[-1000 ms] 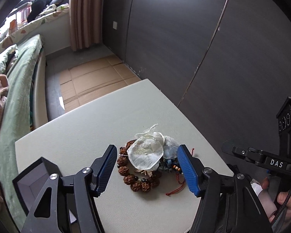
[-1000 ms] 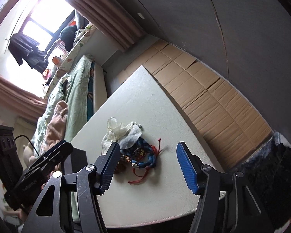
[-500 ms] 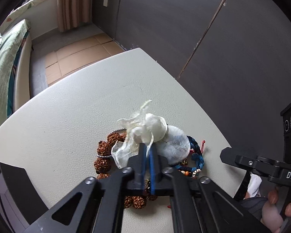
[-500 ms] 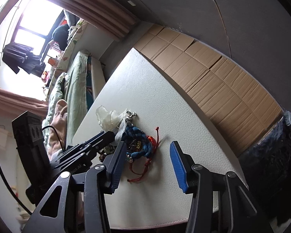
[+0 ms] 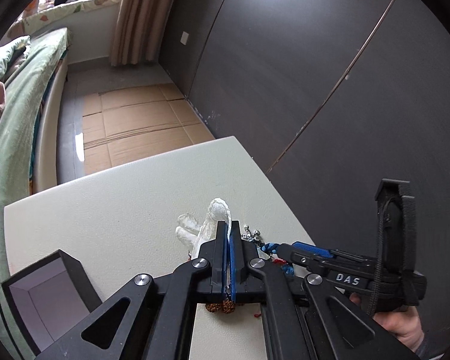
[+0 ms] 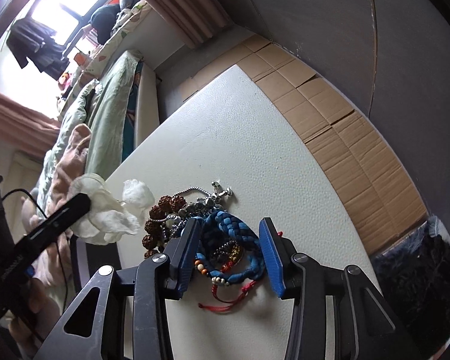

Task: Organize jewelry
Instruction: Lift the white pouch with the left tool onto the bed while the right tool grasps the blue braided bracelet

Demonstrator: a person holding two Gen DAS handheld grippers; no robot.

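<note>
Left gripper (image 5: 228,234) was clamped tight on the white gauze pouch (image 5: 216,219), fabric pinched between its blue pads and bunched out past the tips; the right wrist view showed the pouch (image 6: 105,219) lifted off to that gripper's left, clear of the pile. Pouch looked very light, limp and thin, likely to slip or tear if yanked, so a pinch on gathered cloth near the mouth seemed right. Right gripper (image 6: 229,249) had its jaws closing around the blue braided bracelet (image 6: 234,240), which sat between the pads; no pad pressed on it yet as far as the frame showed. Braid looked soft and squashy, easy to grip across the thick cord, but it was tangled with a red cord (image 6: 222,303), small colored beads and a silver chain (image 6: 207,198), so lifting could drag the rest along. Brown seed-bead bracelet (image 6: 156,219) lay just left of the right gripper's left finger, touching the pile; hard, knobbly, heavier. Whole pile sat on the white table (image 6: 225,138) directly ahead of the right gripper. Table edge ran close on its right, with a drop to the cardboard-covered floor (image 6: 354,138). Plenty of bare tabletop beyond the pile. An open dark box (image 5: 45,294) sat low left of the left gripper, probable drop spot. The two grippers were near each other, so crossing risked a bump.
</note>
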